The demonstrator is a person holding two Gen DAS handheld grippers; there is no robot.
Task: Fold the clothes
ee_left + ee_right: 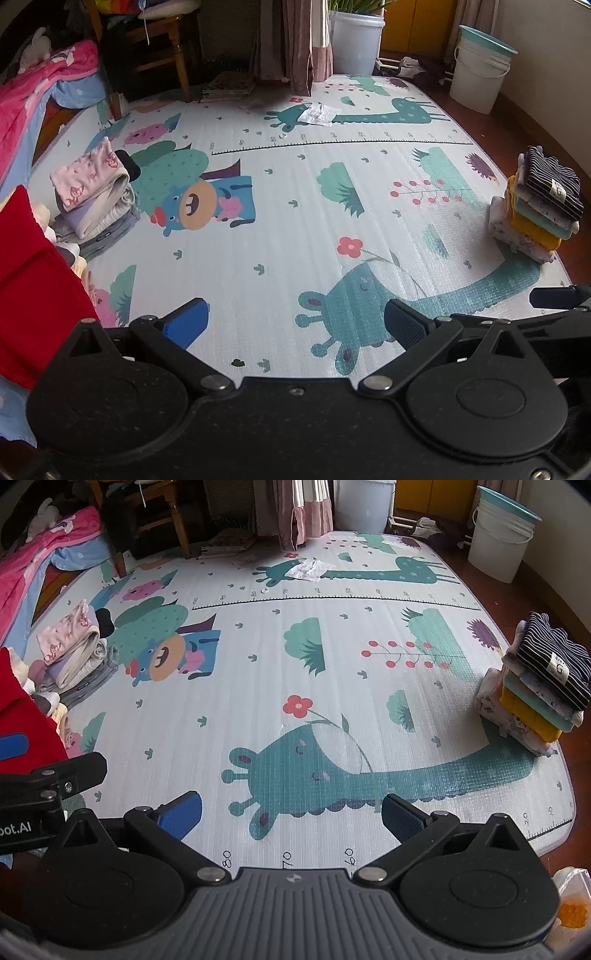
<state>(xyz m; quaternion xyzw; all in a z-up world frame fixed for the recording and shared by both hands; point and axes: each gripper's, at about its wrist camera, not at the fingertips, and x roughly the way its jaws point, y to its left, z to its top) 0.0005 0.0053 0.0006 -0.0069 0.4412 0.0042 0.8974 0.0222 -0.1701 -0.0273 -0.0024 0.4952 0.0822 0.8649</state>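
A stack of folded clothes [539, 210] with a striped navy piece on top stands at the right edge of the play mat [295, 221]; it also shows in the right wrist view [535, 698]. A looser pile of clothes [96, 199] with a pink printed piece on top lies at the left, also in the right wrist view [74, 657]. A red garment [33, 280] lies at the near left, also in the right wrist view [22, 716]. My left gripper [295, 325] is open and empty above the mat. My right gripper [291, 812] is open and empty.
A white bucket [480, 70] stands at the back right, a white planter [354, 40] and curtain at the back, a wooden chair [159, 48] and a pink blanket [40, 81] at the back left. A crumpled paper [317, 114] lies on the far mat.
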